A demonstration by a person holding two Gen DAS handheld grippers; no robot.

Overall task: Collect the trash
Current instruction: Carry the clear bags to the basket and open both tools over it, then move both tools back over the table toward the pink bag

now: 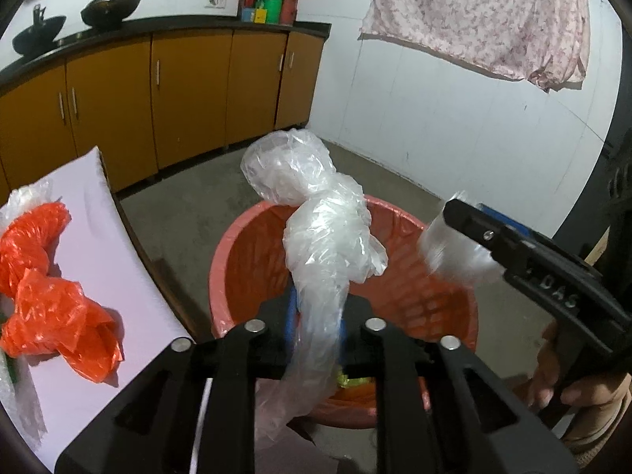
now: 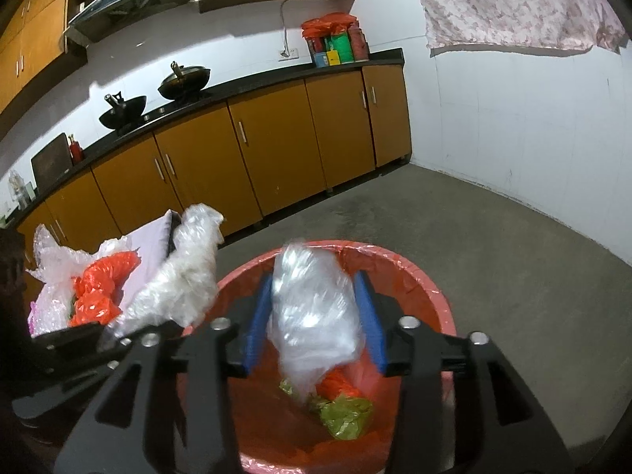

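**Clear plastic held over the red bin**

Black-framed and blue-padded, the left gripper (image 1: pixel 316 328) is clenched on a long twisted clear plastic bag (image 1: pixel 320 237). The bag stands up between the pads, its crumpled head rising above the bin's far rim and its loose tail trailing down toward the camera. In the right wrist view the right gripper (image 2: pixel 314 316) hangs over the mouth of the bin with a blurred clear plastic wad (image 2: pixel 312 312) between its blue pads (image 2: pixel 256 316). The pads stand parted, with gaps showing on both sides of the wad, so they do not press on it. A hand (image 1: pixel 549 371) grips the handle of the right gripper at the right edge of the left wrist view.

Just below both grippers sits the red bin (image 2: pixel 418 272), lined with a thin red bag. On its bottom lie a green crumpled wrapper (image 2: pixel 347 414) and an orange scrap (image 2: pixel 339 387), touching each other.

Left of the bin is a white board (image 1: pixel 98 213) carrying more trash: crumpled orange plastic bags (image 1: pixel 51 308) and clear bubble wrap (image 2: pixel 59 252) beside them.

Beyond the grey floor (image 2: pixel 474 213) runs a row of brown cabinets (image 2: pixel 276 150) under a dark counter, with two black woks (image 2: pixel 183 81) on it and a stack of coloured boxes (image 2: pixel 335 43) at its far end. A flowered cloth (image 1: pixel 482 12) hangs against the white wall.
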